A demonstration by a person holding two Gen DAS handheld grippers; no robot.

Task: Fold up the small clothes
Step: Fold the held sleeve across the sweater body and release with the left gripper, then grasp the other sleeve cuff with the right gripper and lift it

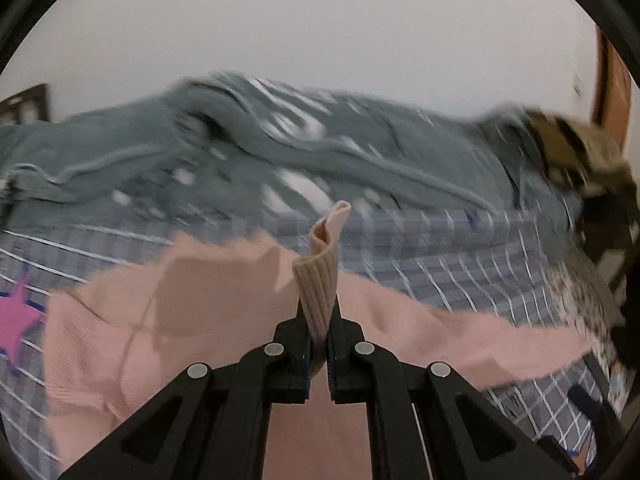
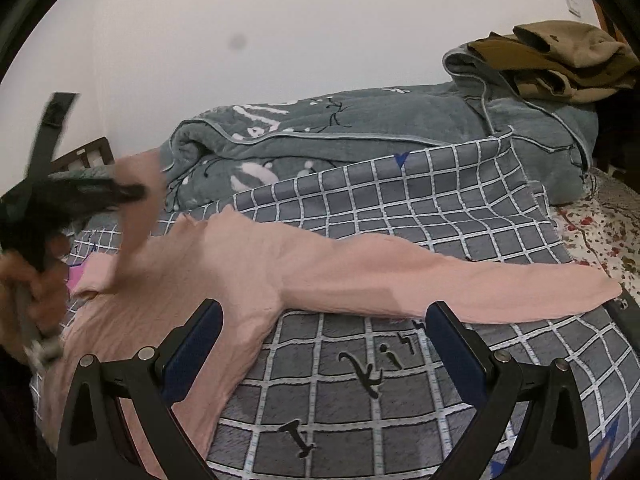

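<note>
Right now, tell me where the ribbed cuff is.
The cuff is pinched in the shut left claw, centre of the left wrist view, lifted above the pink top on the checked blanket.

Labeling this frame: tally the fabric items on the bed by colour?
Pink: 1, the pink garment, its cuff clamped in the left gripper
Teal-grey: 1, the quilt
Grey checked: 1, the checked blanket
Brown/khaki: 1 pile of clothes; count within it unclear
Floral: 1, the floral sheet
Total: 5
</note>
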